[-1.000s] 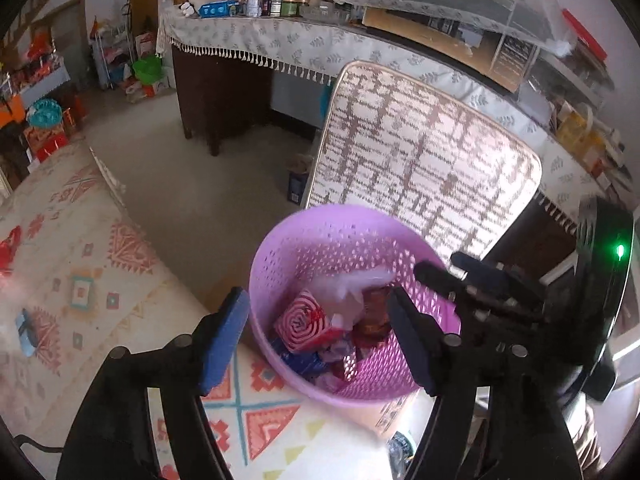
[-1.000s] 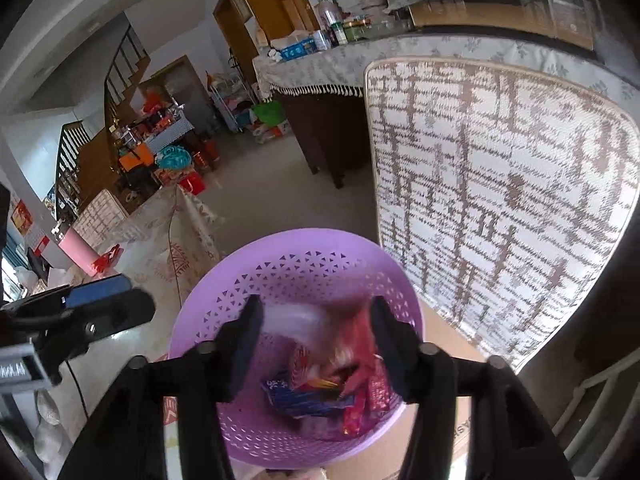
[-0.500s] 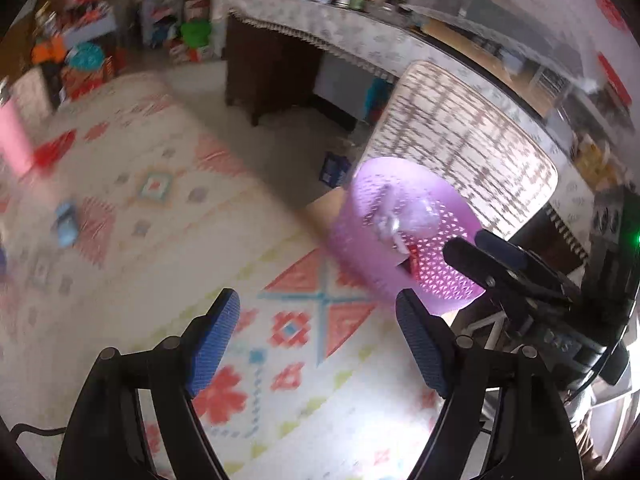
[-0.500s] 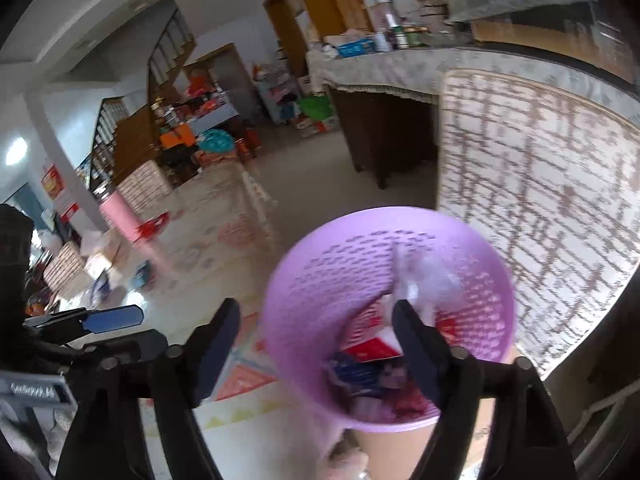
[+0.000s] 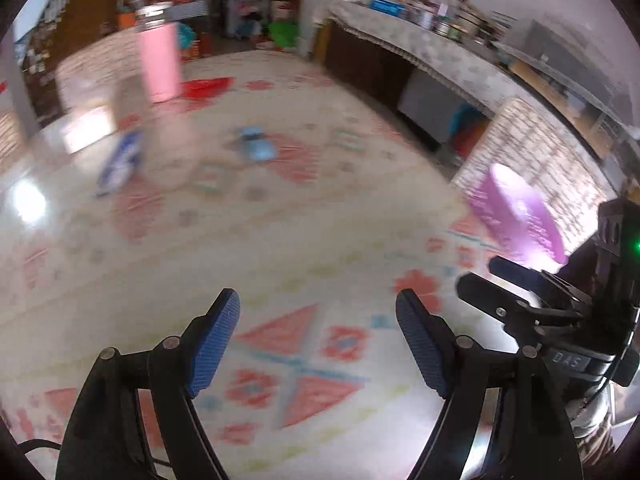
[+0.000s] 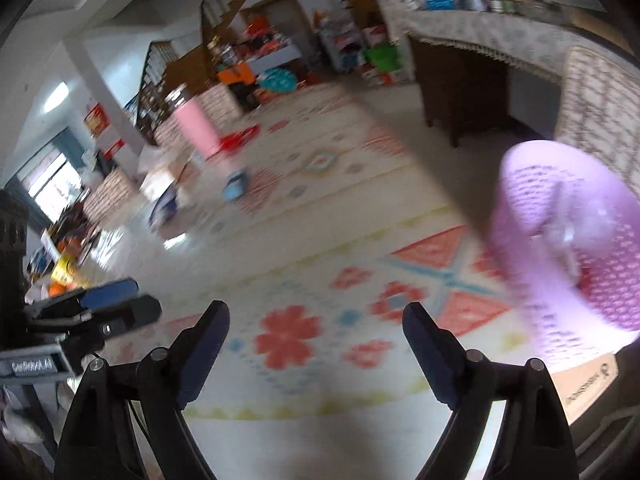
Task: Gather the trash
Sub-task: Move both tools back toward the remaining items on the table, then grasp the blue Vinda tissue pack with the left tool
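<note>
A purple perforated basket (image 6: 568,240) holding wrappers stands at the right; it also shows in the left wrist view (image 5: 520,216). A blue piece of trash (image 5: 256,148) lies on the patterned table cover, also seen from the right wrist (image 6: 236,188). A blue-and-white packet (image 5: 120,164) lies farther left, also in the right wrist view (image 6: 164,208). My left gripper (image 5: 318,340) is open and empty above the cover. My right gripper (image 6: 316,344) is open and empty; it also shows at the right of the left wrist view (image 5: 492,276). Both views are blurred.
A pink tumbler (image 5: 158,64) stands at the far side, with a white box (image 5: 86,128) near it. A woven chair back (image 5: 532,148) stands behind the basket. A cluttered counter (image 5: 420,36) runs along the back right.
Both grippers have swung left, away from above the basket, which now sits at the right edge of both views. The table trash and pink tumbler have come into view. Both grippers stay open.
</note>
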Available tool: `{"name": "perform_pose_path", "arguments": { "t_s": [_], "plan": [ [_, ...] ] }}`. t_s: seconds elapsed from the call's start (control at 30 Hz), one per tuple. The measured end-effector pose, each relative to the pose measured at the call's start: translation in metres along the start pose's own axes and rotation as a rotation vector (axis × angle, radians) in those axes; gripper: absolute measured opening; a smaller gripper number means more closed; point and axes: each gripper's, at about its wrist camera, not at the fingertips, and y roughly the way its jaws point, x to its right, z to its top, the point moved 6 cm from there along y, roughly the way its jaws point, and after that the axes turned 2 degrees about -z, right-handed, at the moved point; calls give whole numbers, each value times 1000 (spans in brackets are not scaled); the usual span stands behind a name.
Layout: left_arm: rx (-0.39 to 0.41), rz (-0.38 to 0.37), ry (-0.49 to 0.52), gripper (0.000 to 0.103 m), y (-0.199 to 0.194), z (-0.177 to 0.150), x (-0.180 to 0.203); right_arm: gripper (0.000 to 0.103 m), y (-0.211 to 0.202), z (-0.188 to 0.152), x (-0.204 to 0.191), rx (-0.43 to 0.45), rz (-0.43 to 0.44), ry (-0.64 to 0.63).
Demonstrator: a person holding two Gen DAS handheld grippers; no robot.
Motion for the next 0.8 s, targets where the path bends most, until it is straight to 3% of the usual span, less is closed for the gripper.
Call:
{"name": "perform_pose_path", "arguments": {
  "t_s": [0.23,0.43,0.6,0.7,0.8],
  "plan": [
    [46,136,-147,79,-19,8,-117,91,32,-4,-51,22,-11,-109],
    [31,207,-221,79,-6,27,-188,91,49,-3,-62,46,-6,-131],
    [4,204,-245,79,21,49,-212,91,49,1,-55,54,18,-78],
    [-4,251,-213,79,45,69,-219,91,49,2,-49,60,33,-41],
    [-11,250,-195,79,69,91,-222,91,49,1,-51,60,32,-49]
  ]
}}
